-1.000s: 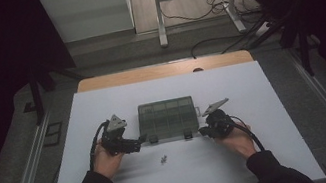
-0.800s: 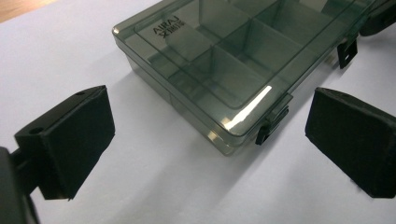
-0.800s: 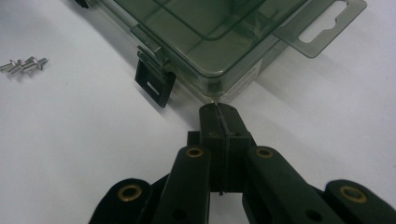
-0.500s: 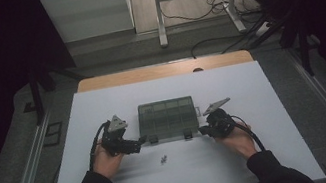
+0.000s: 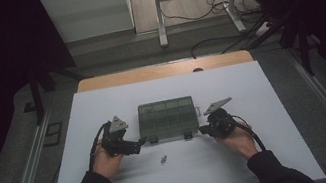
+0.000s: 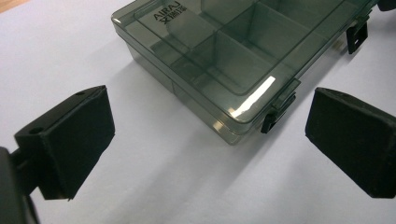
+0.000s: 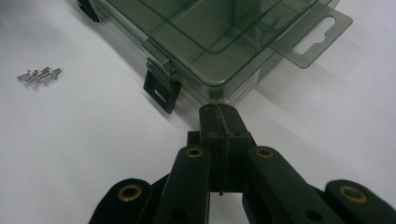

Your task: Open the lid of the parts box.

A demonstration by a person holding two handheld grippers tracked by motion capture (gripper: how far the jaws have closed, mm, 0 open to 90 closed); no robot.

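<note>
A smoky transparent compartment box [image 5: 167, 117] lies lid-down-shut in the middle of the white table. In the left gripper view the box [image 6: 224, 51] is ahead, its black latch [image 6: 276, 114] unfastened between the wide-apart jaws of my left gripper [image 6: 210, 140], which is open and holds nothing. My left gripper [image 5: 140, 142] sits at the box's front left corner. At the front right corner is my right gripper [image 5: 203, 129]. It is shut and empty [image 7: 219, 112], tips right at the box's corner beside a second latch [image 7: 161, 91]; contact is unclear.
A few small metal screws [image 5: 164, 159] lie loose on the table in front of the box, also screws [image 7: 39, 73] to the left in the right gripper view. A hang tab [image 7: 310, 35] juts from the box's side. Table edge [image 5: 162, 71] lies far behind.
</note>
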